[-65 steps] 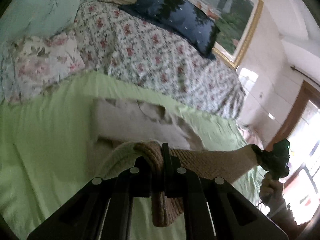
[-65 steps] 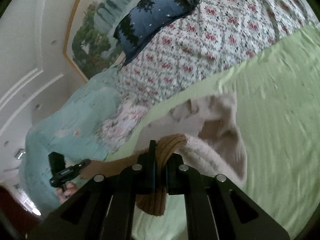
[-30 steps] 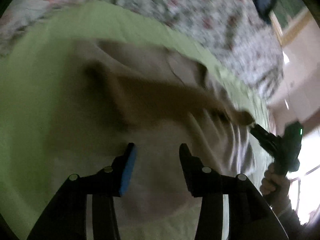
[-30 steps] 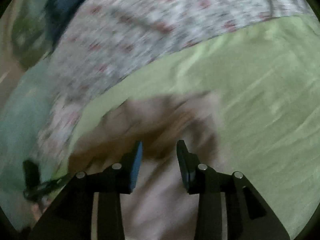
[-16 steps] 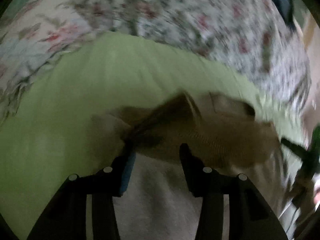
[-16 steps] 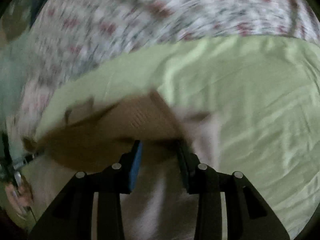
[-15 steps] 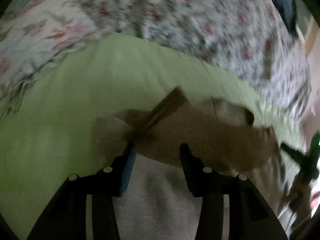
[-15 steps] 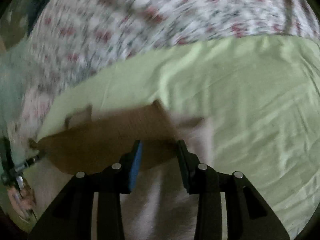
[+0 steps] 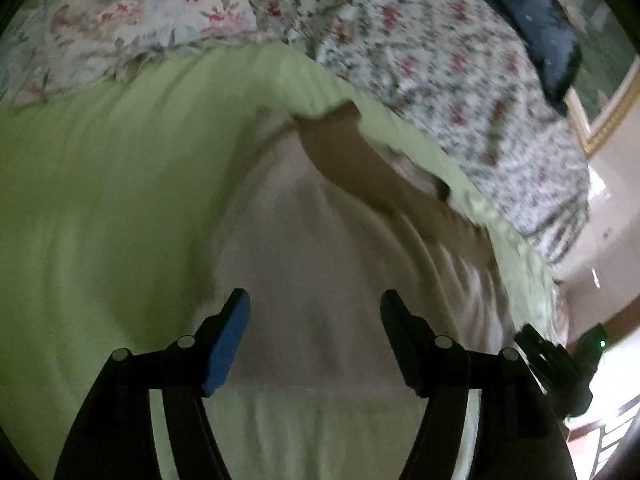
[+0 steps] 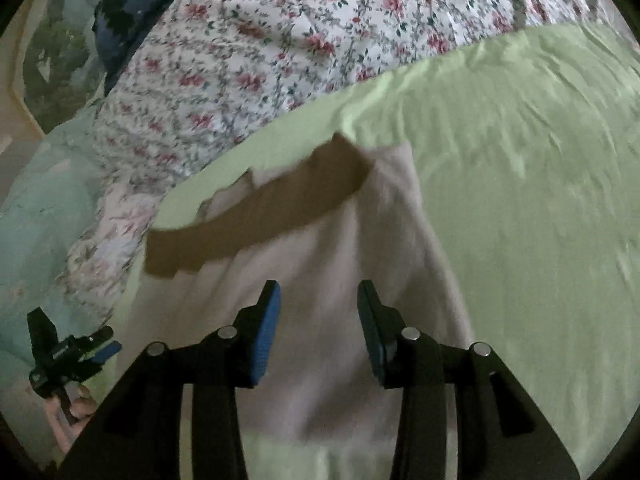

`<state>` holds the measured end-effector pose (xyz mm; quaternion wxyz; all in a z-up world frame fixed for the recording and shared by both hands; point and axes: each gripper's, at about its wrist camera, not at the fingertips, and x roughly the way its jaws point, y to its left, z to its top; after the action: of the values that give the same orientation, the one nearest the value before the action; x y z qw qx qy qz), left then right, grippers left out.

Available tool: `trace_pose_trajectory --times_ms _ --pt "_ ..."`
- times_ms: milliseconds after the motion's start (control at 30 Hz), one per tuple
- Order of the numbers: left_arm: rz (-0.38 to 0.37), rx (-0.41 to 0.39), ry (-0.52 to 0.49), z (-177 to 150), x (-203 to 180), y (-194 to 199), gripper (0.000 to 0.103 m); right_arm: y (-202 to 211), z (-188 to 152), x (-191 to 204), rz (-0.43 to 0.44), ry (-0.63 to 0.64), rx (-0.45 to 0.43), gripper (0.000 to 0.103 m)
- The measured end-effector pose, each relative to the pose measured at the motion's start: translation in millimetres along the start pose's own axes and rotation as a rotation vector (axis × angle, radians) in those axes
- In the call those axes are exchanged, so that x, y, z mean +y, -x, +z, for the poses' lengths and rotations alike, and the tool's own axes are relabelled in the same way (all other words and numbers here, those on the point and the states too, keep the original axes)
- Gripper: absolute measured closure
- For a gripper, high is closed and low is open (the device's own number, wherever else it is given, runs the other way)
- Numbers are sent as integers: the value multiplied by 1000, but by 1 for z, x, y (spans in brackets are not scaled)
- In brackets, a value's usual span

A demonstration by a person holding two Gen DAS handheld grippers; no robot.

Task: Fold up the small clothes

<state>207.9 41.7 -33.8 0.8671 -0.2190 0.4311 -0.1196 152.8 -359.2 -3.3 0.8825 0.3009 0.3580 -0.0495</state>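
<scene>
Hovering over the near end of the beige garment (image 9: 320,264), the left claw (image 9: 314,308) has its 2 fingers spread wide apart, nothing between them; blue pad visible on the left finger. In the left wrist view the cloth fills the gap beyond the fingertips. Right claw (image 10: 318,300) likewise stands apart and empty, blue pads on both fingers, positioned above the garment's (image 10: 320,288) near portion.

Garment lies spread on the green bedsheet (image 9: 100,200), running away from both claws. A darker brown ribbed band (image 10: 256,208) crosses its far end, slanting; in the left wrist view the same band (image 9: 360,168) angles toward the right. Frames are motion-blurred, so whether the band lies flat or is lifted cannot be told.

Each claw shows in the other's view: right claw at lower right (image 9: 556,364), left claw at lower left (image 10: 68,352), held in a hand (image 10: 72,412).

Beyond the sheet: floral quilt (image 10: 280,48), dark blue pillow (image 9: 536,16), gold-framed picture (image 9: 608,108), pale teal bedding (image 10: 36,208).
</scene>
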Motion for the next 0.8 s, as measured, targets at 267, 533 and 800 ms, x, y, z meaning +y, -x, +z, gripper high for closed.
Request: trace_pose_trajectory --times_ms 267,533,800 --pt "-59 45 33 -74 5 32 25 55 -60 13 39 -32 21 57" --pt "-78 43 119 -88 17 26 23 95 -90 28 66 -23 13 51" --pt "-67 -2 245 -66 39 7 22 96 -96 34 93 -19 25 50"
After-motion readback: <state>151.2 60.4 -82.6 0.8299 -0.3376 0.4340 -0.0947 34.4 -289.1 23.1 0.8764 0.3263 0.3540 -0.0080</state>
